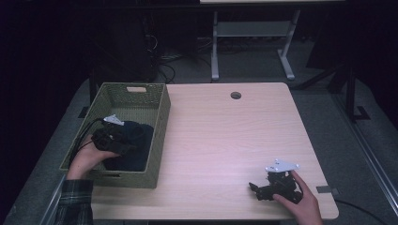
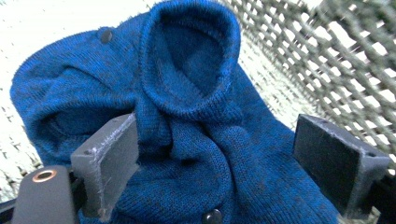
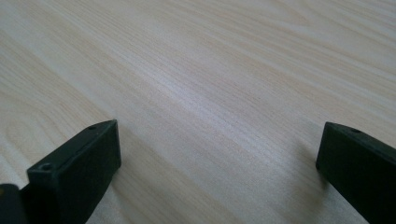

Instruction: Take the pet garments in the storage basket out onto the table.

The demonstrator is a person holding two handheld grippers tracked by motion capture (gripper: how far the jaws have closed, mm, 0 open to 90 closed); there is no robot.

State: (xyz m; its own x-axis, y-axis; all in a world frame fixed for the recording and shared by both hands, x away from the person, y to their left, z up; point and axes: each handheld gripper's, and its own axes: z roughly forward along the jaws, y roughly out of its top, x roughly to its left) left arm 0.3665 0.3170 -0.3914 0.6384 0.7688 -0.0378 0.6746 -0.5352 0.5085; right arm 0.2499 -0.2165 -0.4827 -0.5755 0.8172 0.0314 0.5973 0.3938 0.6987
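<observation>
While both tongs gape empty, left tongs (image 2: 215,172) straddle blue cardigan (image 2: 187,116) inside woven basket (image 1: 159,112).

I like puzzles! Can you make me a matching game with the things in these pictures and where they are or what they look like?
Things:
1. blue sweater
2. basket
3. right claw
4. round hole

Descriptions:
A. woven and green, at the table's left edge
B. open, low over bare wood near the front right corner
C. crumpled inside the basket, between the left claw's open jaws
D. in the tabletop near the far edge

Pairs: 1-C, 2-A, 3-B, 4-D
</observation>
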